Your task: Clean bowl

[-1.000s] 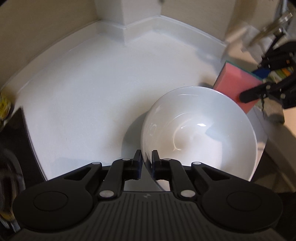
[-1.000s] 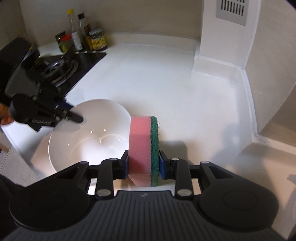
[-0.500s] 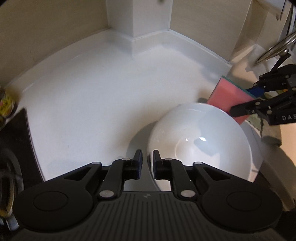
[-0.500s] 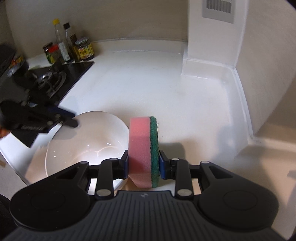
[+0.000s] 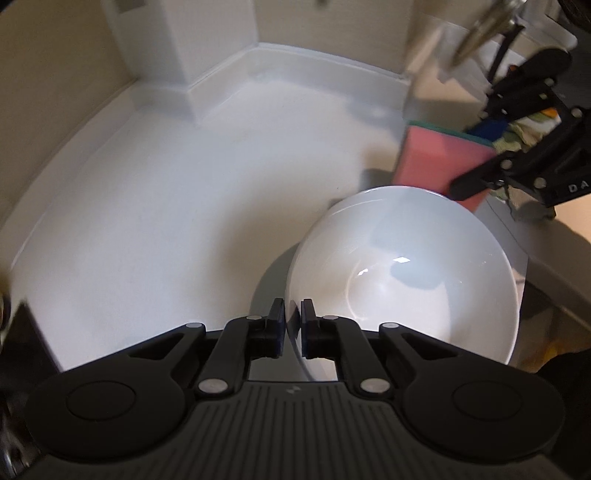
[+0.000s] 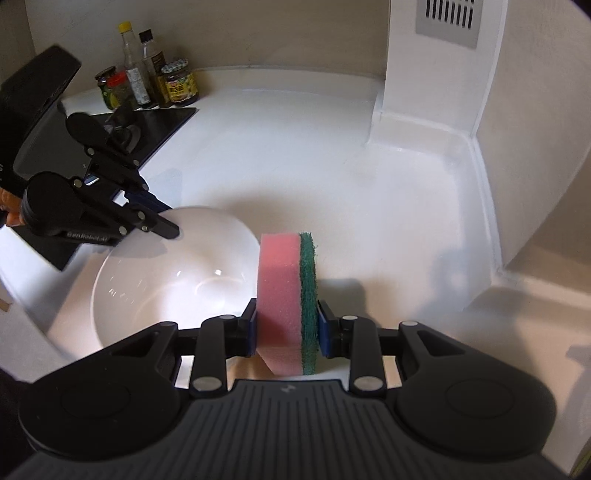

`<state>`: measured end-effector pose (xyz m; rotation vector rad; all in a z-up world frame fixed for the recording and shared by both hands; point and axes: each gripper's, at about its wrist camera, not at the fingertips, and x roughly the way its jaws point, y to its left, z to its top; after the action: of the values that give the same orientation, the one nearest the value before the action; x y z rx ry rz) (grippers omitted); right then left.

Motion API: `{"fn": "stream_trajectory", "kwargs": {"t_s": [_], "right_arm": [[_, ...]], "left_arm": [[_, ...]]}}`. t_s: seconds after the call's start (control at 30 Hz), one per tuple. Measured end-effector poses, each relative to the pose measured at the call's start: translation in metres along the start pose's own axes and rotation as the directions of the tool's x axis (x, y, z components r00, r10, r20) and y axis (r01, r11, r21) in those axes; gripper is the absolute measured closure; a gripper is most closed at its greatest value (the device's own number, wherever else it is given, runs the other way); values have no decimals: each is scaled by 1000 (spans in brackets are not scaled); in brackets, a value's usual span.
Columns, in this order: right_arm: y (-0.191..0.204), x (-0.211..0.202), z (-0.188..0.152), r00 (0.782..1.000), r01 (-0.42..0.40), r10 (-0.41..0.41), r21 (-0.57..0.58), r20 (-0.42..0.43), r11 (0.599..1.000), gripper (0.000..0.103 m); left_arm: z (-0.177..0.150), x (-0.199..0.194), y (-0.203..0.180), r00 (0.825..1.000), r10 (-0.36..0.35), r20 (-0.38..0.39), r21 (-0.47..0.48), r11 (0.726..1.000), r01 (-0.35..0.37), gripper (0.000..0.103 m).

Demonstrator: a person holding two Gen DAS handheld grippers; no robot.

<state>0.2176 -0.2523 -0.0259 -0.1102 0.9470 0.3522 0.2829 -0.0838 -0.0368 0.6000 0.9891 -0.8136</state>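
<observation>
A white bowl point(image 5: 410, 273) is tilted above the white counter, its near rim pinched by my left gripper point(image 5: 293, 317), which is shut on it. In the right wrist view the same bowl point(image 6: 166, 280) lies low at the left, with the left gripper point(image 6: 162, 225) on its far rim. My right gripper point(image 6: 287, 325) is shut on a pink sponge with a green scouring side point(image 6: 286, 291), held upright just right of the bowl. From the left wrist view the sponge point(image 5: 439, 162) sits beyond the bowl's far rim, apart from it.
The white counter point(image 6: 314, 158) ends at a raised wall corner point(image 6: 417, 122). Bottles and jars point(image 6: 147, 77) stand at the back left beside a black stove point(image 6: 122, 136). A faucet point(image 5: 484, 26) and cloths point(image 5: 524, 136) show blurred at the right.
The bowl has been carried rightward and tipped a little in my left gripper. The sponge in my right gripper has stayed just beyond the bowl's rim.
</observation>
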Motion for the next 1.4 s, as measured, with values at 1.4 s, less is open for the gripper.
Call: {"fn": "stream_trajectory", "kwargs": {"t_s": [1.4], "right_arm": [[1, -9, -14, 996, -90, 90, 30, 4, 995, 76]], "left_arm": [[-30, -25, 3, 998, 62, -30, -193, 979, -67, 96]]}}
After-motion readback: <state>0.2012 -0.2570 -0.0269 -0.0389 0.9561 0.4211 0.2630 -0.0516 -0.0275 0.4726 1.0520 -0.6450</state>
